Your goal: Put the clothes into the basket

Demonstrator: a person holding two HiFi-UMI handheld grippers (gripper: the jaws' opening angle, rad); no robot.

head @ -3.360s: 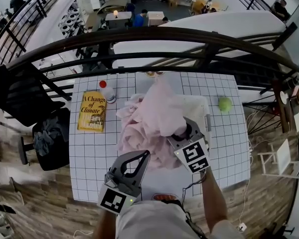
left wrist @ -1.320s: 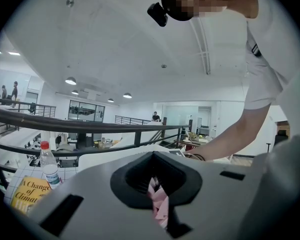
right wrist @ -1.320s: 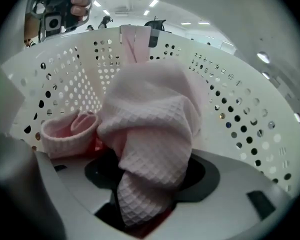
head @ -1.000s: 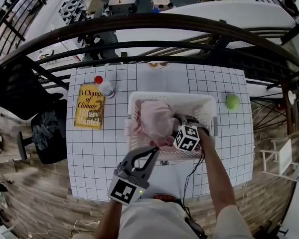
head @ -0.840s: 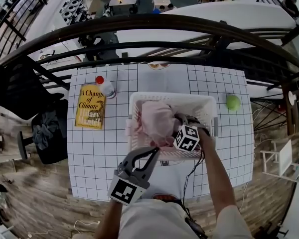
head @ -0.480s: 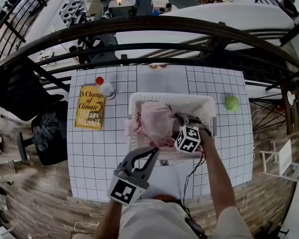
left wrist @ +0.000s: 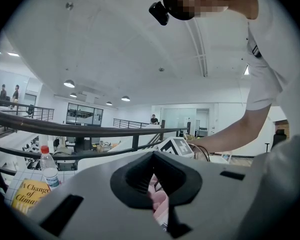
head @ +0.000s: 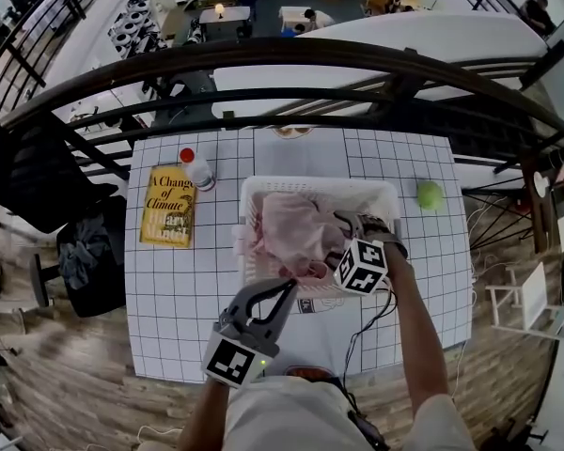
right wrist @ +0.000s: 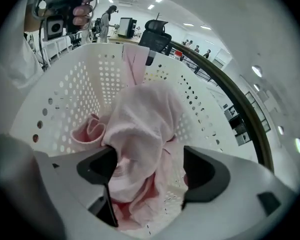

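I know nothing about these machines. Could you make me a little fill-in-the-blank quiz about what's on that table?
1. The white perforated plastic basket holds soft fabric clothes coloured ____.
2. The small round ball, to the right of the basket in the head view, is ____.
3. The clear plastic bottle beside the yellow paperback book has a ____ cap.
4. The white table is marked with a ____ of dark lines.

Missing words: pink; green; red; grid.

Room: white grid-top table (head: 169, 289) on wood-plank floor (head: 47, 355). Black curved railing (head: 282, 59) runs behind it, with a black office chair (head: 33, 181) left of the table. Desks (head: 214, 15) sit on the level below. White ceiling (left wrist: 115, 44), round downlights (left wrist: 69, 83) lit.
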